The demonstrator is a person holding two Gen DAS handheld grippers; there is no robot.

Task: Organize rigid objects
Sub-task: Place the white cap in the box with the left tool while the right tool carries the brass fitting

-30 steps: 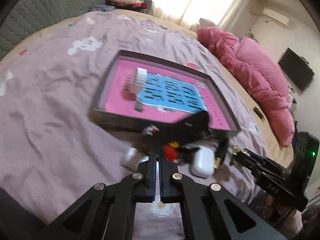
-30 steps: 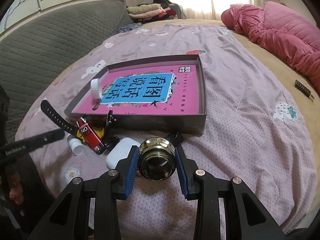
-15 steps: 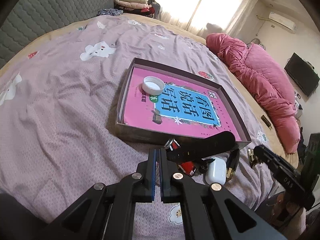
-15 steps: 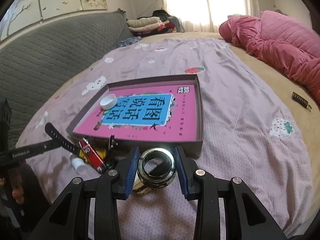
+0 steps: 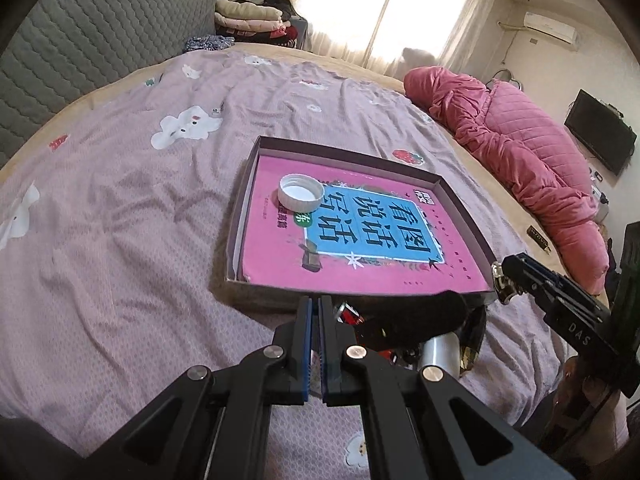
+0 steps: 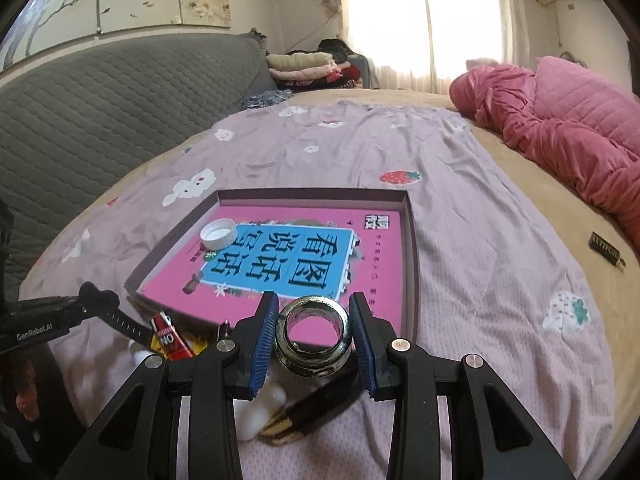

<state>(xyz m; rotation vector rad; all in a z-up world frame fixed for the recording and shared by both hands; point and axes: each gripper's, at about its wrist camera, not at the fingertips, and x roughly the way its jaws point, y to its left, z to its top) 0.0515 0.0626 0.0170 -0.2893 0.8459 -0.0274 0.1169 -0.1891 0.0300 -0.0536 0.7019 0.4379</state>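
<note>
At lower centre of the right view: right claw (image 6: 314, 338) clamps a metal ring (image 6: 314, 336), raised before the box (image 6: 412, 256) | left claw (image 5: 315, 344) closed, empty | white cap (image 5: 301, 191) upper left inside box

the book (image 6: 296, 256) cover reads "看图说话写话", the left gripper (image 6: 86, 306) body "genrobot.ai", the right gripper (image 5: 498, 282) "das", the red tube (image 6: 170, 338) "no".

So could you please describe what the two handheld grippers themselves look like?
Both are black scissor-style linkages with silver pivot bolts and ribbed blue pads. The left gripper carries white "GenRobot.AI" lettering on its side; the right gripper shows "DAS" lettering.
</note>
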